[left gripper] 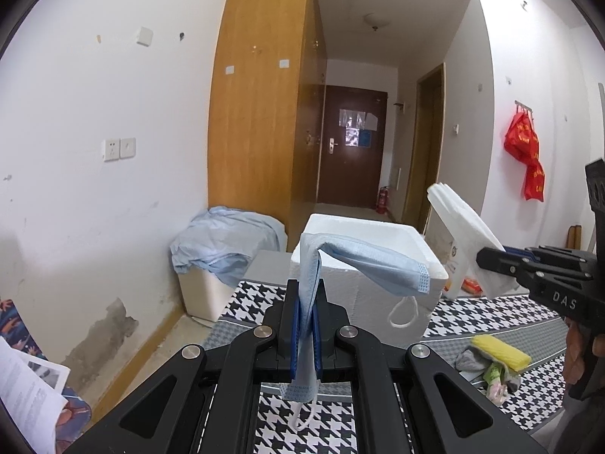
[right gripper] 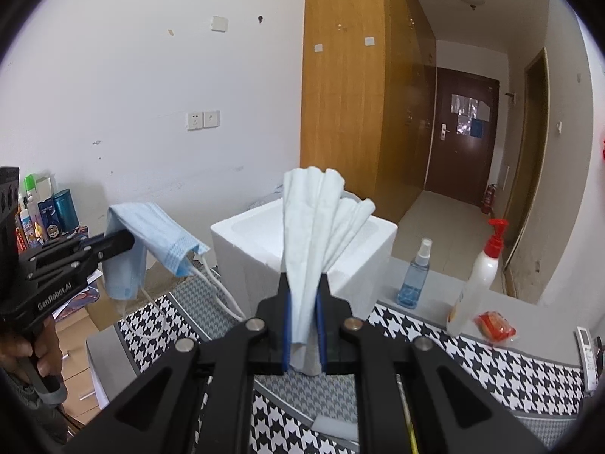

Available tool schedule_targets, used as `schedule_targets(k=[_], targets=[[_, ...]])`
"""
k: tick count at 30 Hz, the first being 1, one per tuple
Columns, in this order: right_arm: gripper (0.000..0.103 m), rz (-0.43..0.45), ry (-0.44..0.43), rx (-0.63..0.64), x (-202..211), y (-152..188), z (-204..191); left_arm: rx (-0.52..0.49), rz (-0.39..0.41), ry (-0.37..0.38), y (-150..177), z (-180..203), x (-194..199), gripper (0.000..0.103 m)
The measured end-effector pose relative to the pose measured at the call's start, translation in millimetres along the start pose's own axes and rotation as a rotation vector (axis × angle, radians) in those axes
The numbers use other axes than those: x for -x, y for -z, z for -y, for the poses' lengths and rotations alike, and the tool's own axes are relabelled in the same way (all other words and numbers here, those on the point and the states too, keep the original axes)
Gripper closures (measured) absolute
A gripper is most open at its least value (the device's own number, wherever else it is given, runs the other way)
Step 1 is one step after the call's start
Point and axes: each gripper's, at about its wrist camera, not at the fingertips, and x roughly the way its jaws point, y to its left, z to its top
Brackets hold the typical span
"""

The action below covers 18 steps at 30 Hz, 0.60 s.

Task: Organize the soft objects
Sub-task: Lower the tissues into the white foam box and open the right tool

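My left gripper [left gripper: 306, 287] is shut on a blue face mask [left gripper: 374, 265] that droops to the right, its ear loop hanging in front of a white foam box [left gripper: 363, 295]. In the right wrist view the left gripper [right gripper: 124, 242] holds the mask [right gripper: 159, 234] left of the foam box [right gripper: 242, 261]. My right gripper [right gripper: 304, 283] is shut on a folded white tissue [right gripper: 321, 219] that fans out above the box. In the left wrist view the right gripper [left gripper: 484, 257] holds the tissue [left gripper: 465, 227] right of the box.
A yellow sponge [left gripper: 501, 352] and a grey sock with small wrappers [left gripper: 487, 370] lie on the houndstooth cloth [left gripper: 491, 314]. A blue spray bottle [right gripper: 416, 276], a white pump bottle [right gripper: 476, 280], a red packet [right gripper: 495, 325] and a remote [right gripper: 588, 352] stand right of the box. A covered bin [left gripper: 219, 257] is on the left.
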Motion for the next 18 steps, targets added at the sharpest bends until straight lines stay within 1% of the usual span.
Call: schedule_targets(k=[5,12,18], targets=[[0.089,0.007,-0.020,0.014,-8,-10,-3,0.006,0.006,-0.020,-1,-5,1,0.097],[0.089,0.009,-0.037,0.054,-26,-23,-8,0.037,-0.012,-0.047,2,-13,-3,0.097],[0.089,0.004,-0.043,0.047,-40,-33,-5,0.050,-0.013,-0.053,2,-14,-3,0.097]])
